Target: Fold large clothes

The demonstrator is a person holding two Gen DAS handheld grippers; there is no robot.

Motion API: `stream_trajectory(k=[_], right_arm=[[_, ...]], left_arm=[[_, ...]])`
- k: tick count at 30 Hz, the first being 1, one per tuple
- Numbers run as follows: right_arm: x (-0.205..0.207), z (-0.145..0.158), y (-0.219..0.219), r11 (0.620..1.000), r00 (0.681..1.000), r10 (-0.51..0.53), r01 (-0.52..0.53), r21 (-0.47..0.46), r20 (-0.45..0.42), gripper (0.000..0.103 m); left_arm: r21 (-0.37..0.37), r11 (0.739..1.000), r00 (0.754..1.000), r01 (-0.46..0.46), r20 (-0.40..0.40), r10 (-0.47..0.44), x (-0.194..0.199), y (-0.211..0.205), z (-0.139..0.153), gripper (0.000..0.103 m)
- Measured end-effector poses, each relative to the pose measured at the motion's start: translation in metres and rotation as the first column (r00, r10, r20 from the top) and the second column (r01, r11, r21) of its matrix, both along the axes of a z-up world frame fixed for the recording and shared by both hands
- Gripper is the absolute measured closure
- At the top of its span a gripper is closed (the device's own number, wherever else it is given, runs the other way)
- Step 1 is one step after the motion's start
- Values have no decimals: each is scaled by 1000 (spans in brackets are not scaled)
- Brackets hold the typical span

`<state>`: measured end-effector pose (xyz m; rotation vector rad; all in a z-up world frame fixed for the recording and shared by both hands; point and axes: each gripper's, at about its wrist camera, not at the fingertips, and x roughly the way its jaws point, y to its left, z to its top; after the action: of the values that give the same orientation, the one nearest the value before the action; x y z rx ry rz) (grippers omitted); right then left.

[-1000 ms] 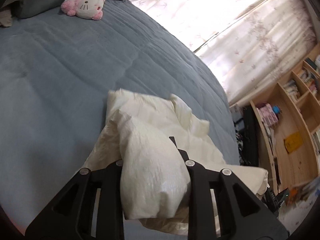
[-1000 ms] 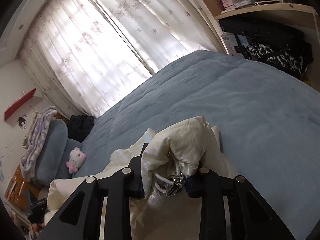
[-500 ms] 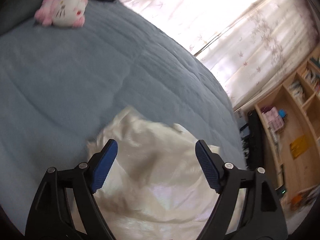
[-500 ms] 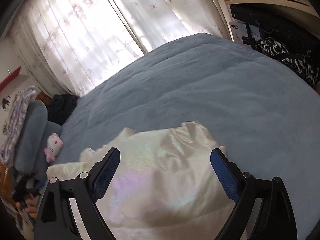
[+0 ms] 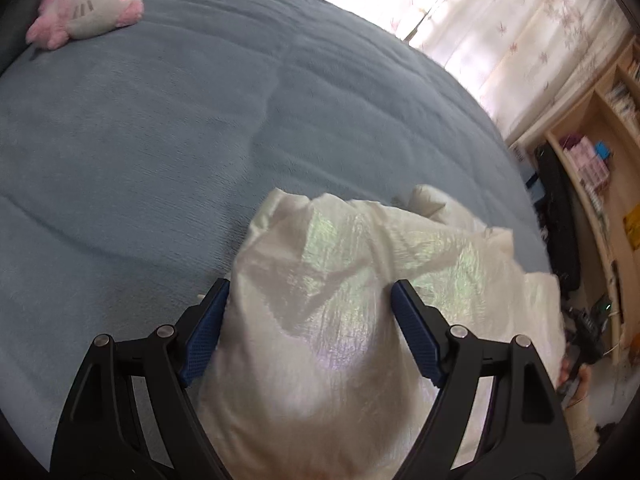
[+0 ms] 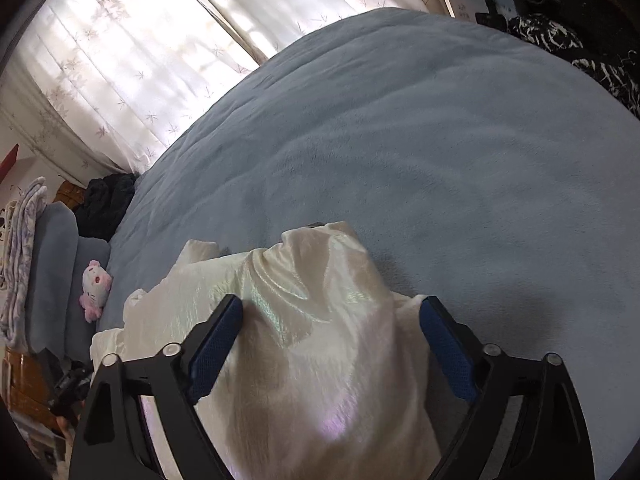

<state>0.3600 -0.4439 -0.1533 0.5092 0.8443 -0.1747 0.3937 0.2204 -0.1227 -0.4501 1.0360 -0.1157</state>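
Observation:
A cream-white, shimmery padded garment lies bunched on the blue-grey bed cover. My left gripper hangs low over the garment with its jaws wide; a puffy fold bulges up between the blue pads, which do not squeeze it. In the right wrist view the same garment rises in a hump between the pads of my right gripper. Its jaws are closing, still wide apart and not clamped on the cloth. The garment's near part is hidden under both grippers.
A pink and white plush toy lies near the pillows at the bed's head. Dark clothes sit by the curtained window. Wooden shelves stand past the bed's edge. Bare bed cover stretches beyond the garment.
Both grippers held bunched folds of the garment a second ago; they let go and opened wide. Both have dropped closer to the bed, and the garment now lies spread under them.

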Motion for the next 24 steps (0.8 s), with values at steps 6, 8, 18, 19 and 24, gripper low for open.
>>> stream_trajectory(k=[6, 8, 18, 19, 24], right_arm=[[4, 6, 38, 980, 999, 12, -4, -199, 41, 88], [1, 19, 41, 974, 994, -40, 61, -217, 101, 90], [74, -49, 46, 900, 976, -206, 159, -407, -73, 90], [79, -56, 47, 896, 975, -209, 159, -415, -77, 90], [76, -73, 39, 896, 976, -206, 163, -412, -63, 89]], left_arm=[[170, 985, 999, -33, 33, 28, 0, -24, 9, 80], [210, 975, 996, -71, 63, 59, 0, -31, 20, 85], [497, 840, 972, -218, 37, 231, 10, -67, -5, 86], [522, 824, 972, -217, 37, 233, 12, -72, -11, 86], [576, 782, 966, -236, 51, 254, 16, -76, -30, 86]])
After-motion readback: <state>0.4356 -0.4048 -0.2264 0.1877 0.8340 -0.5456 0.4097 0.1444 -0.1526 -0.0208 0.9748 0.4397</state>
